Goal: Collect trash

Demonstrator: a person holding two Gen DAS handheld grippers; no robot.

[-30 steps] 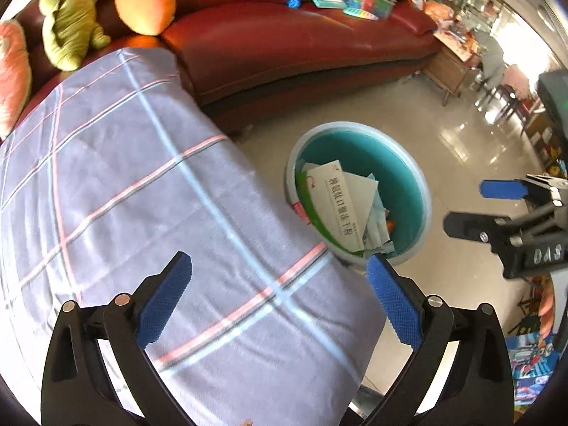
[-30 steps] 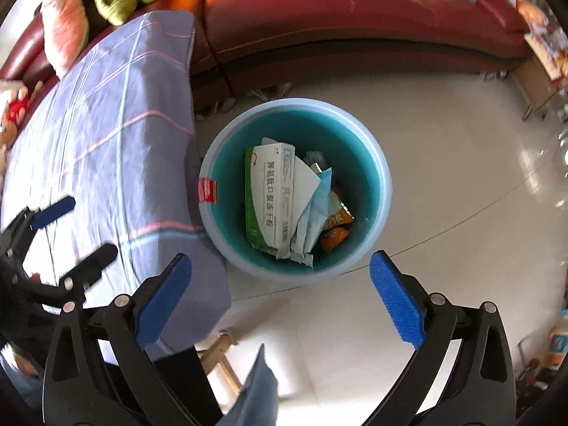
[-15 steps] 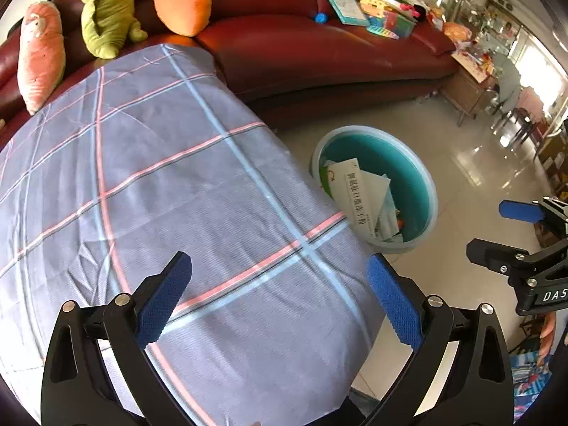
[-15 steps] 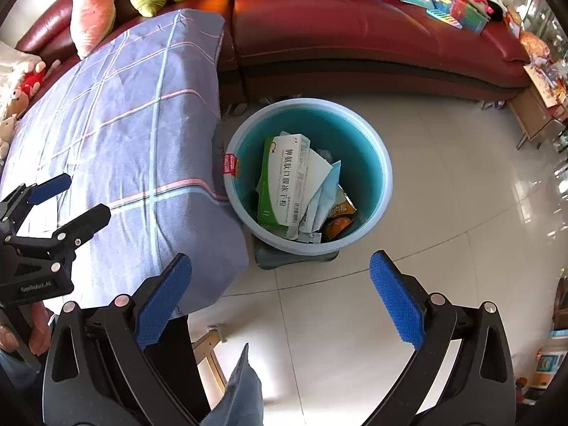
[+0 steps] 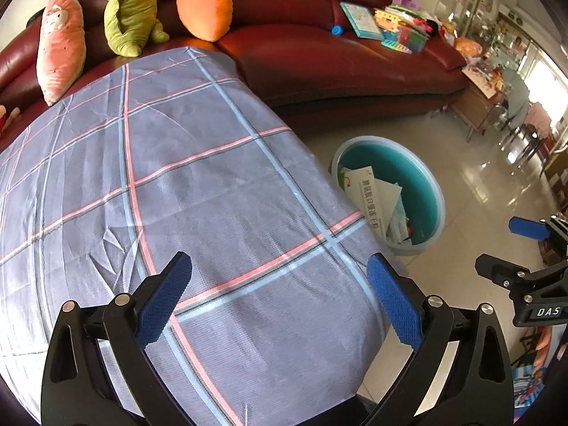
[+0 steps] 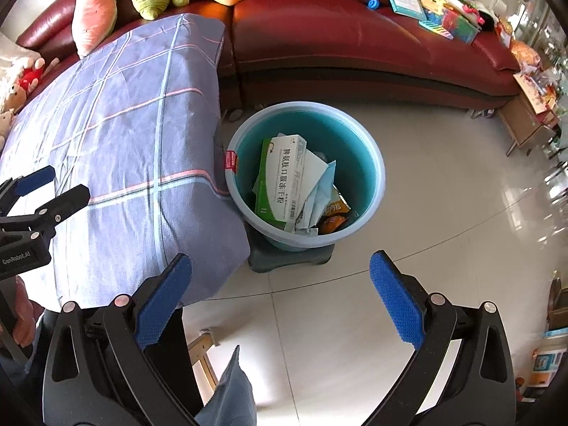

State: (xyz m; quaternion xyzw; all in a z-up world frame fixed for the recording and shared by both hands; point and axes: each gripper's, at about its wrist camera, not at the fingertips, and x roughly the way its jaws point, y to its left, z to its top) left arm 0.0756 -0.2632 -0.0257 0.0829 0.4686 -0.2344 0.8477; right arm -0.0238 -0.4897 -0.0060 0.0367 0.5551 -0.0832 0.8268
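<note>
Both sets of jaws are spread wide and carry nothing: the left gripper (image 5: 278, 300) hovers over a surface (image 5: 198, 184) draped in a plaid cloth, and the right gripper (image 6: 280, 300) hangs above the tiled floor (image 6: 426, 234). Behind them runs a red sofa (image 6: 355, 35) with plush toys. Just beside the cloth's edge stands a blue bin (image 6: 380, 177), raised on a small stool (image 6: 287, 259). Inside lies the trash: a green-and-white box (image 6: 282, 181), crumpled paper, an orange wrapper (image 6: 333, 218). No loose trash shows on the cloth, so collection looks nearly done. Risks: a careless swing could knock the perched bin off its stool and spill it, or jaws could snag the cloth.
</note>
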